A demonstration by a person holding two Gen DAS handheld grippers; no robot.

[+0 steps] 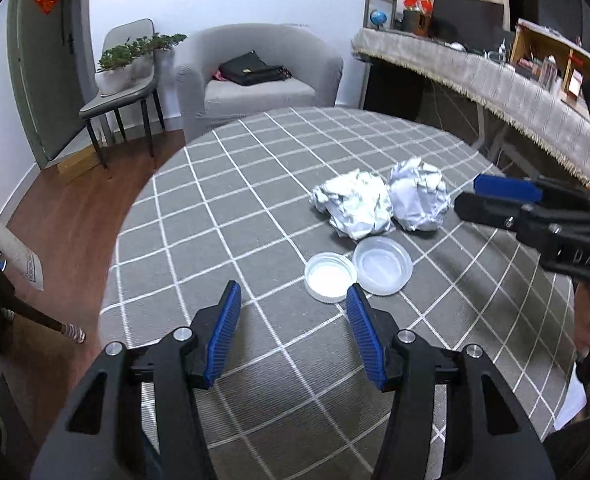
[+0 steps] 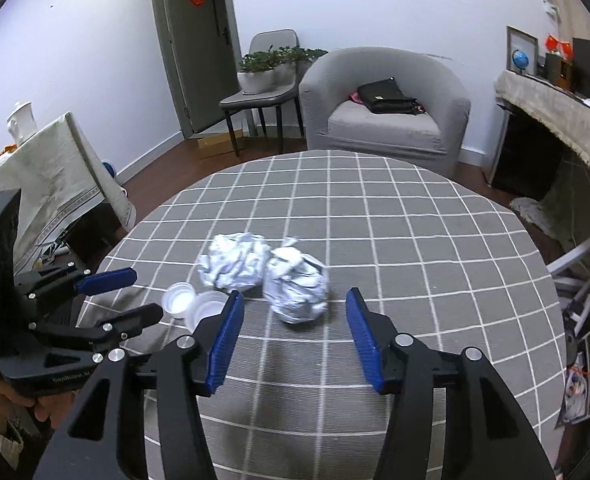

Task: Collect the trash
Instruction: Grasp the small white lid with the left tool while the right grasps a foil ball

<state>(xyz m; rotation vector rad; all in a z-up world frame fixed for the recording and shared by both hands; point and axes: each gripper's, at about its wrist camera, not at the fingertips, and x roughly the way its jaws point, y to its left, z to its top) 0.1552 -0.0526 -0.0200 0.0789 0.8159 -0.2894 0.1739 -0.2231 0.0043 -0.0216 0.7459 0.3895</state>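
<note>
Two crumpled paper balls lie side by side on the round table with a grey checked cloth [image 1: 255, 240]: the left ball [image 1: 353, 204] [image 2: 235, 258] and the right ball [image 1: 419, 196] [image 2: 297, 286]. In front of them lie a white lid [image 1: 329, 276] [image 2: 179, 299] and a clear plastic lid [image 1: 383, 266] [image 2: 209, 308]. My left gripper [image 1: 293, 304] [image 2: 135, 294] is open and empty, just short of the lids. My right gripper [image 2: 295, 316] [image 1: 465, 196] is open and empty, with the right ball just ahead between its fingers.
A grey armchair [image 2: 387, 108] with a black bag [image 2: 387, 100] stands beyond the table. A chair with potted plants [image 2: 271, 72] is by the door. A cloth-covered side table [image 1: 475, 76] with clutter stands at the right, another covered table [image 2: 47, 176] at the left.
</note>
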